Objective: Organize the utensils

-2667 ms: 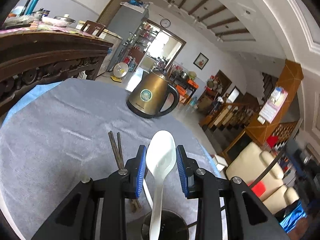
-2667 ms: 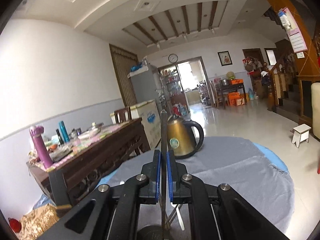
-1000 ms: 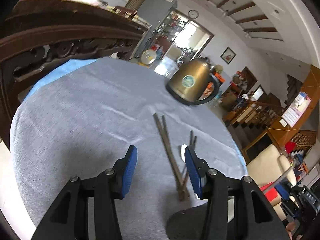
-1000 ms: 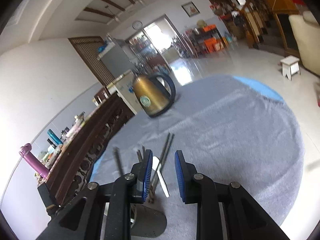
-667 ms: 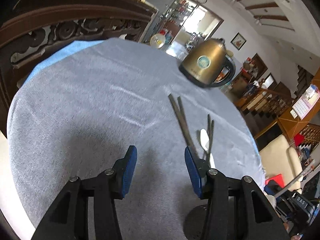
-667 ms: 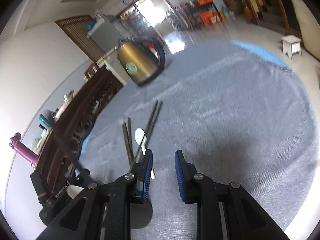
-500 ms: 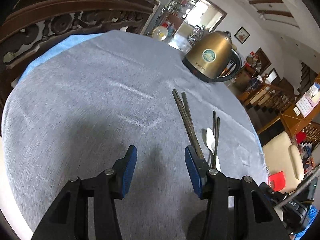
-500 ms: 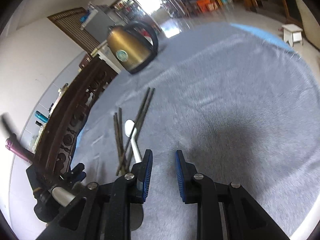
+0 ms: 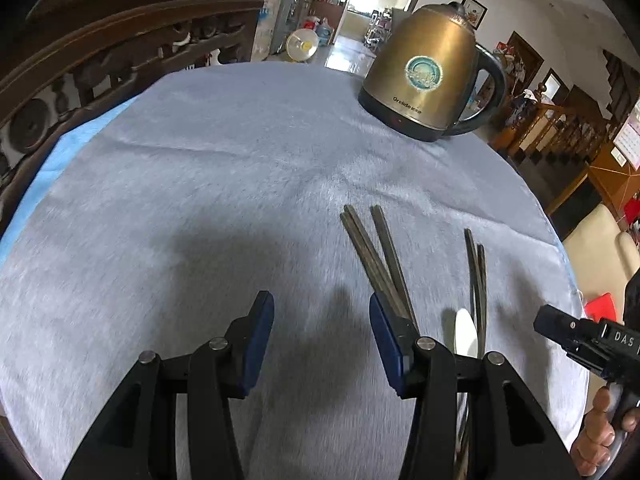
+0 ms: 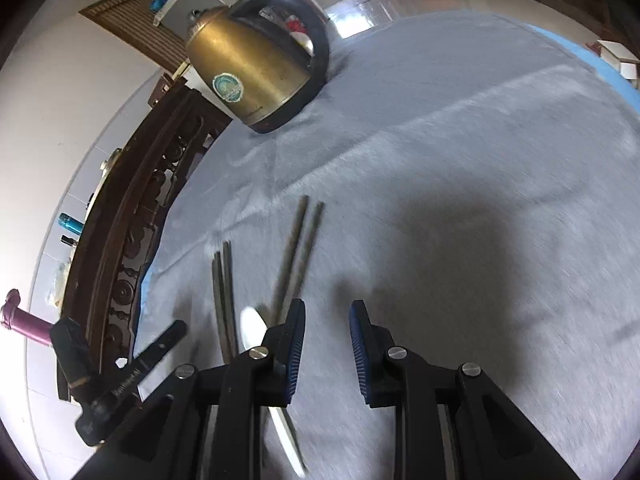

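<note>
Two pairs of dark chopsticks lie on the grey tablecloth [image 9: 200, 184]: one pair [image 9: 374, 258] just ahead of my left gripper's right finger, a thinner pair [image 9: 477, 280] further right. A white spoon [image 9: 466, 334] lies between them, partly hidden by the finger. My left gripper [image 9: 320, 320] is open and empty above the cloth. In the right wrist view, my right gripper [image 10: 326, 320] is open and empty; the chopstick pairs [image 10: 224, 292] [image 10: 300, 252] and spoon [image 10: 256, 334] lie left of it.
A brass electric kettle [image 9: 426, 80] stands at the far side of the round table, also in the right wrist view [image 10: 256, 68]. A carved dark wooden sideboard [image 9: 100, 52] runs along the left. The other hand-held gripper shows at the left edge of the right wrist view [image 10: 120, 376].
Both grippers let go of the spoon and chopstick over the dark cup, opened, and tilted down towards the table. The utensils on the cloth now lie closer ahead; the cup is out of view.
</note>
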